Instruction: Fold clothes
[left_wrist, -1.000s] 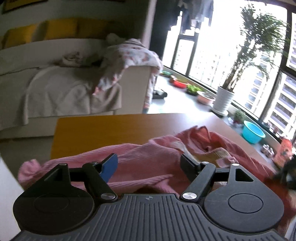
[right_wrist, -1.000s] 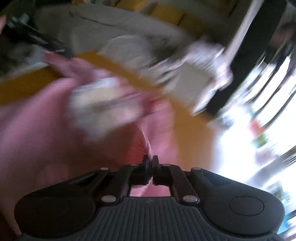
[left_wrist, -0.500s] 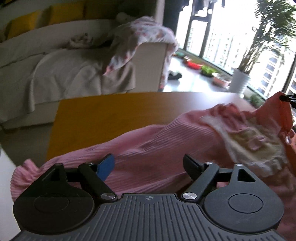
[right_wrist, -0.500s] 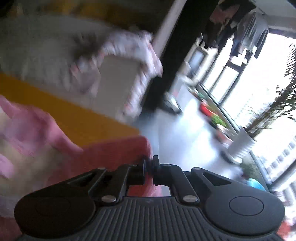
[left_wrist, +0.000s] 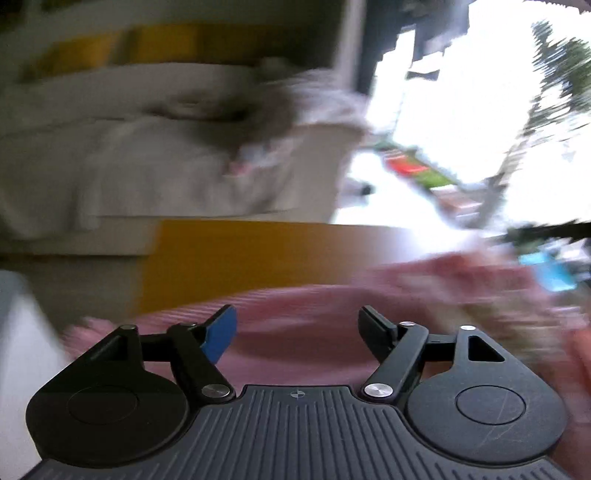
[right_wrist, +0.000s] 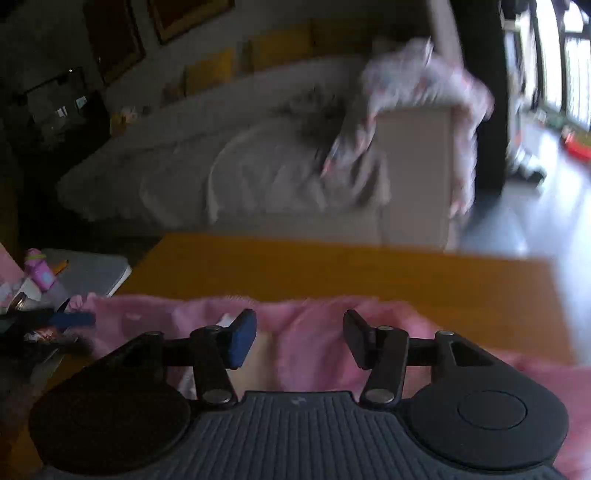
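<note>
A pink ribbed garment lies spread on the yellow-brown table, blurred on its right side. My left gripper hovers open above the cloth with nothing between its fingers. In the right wrist view the same pink garment lies along the near part of the table. My right gripper stands open over it, holding nothing. The other gripper's blue pad shows at the left edge there.
A pale sofa with a flowered cloth draped over its arm stands beyond the table. A grey side surface with a pink bottle sits at the left. Bright windows and floor pots lie to the right.
My right gripper has let go of the pink garment and opened, and the cloth now lies on the table. The left gripper stayed open and shifted quickly, blurring its view.
</note>
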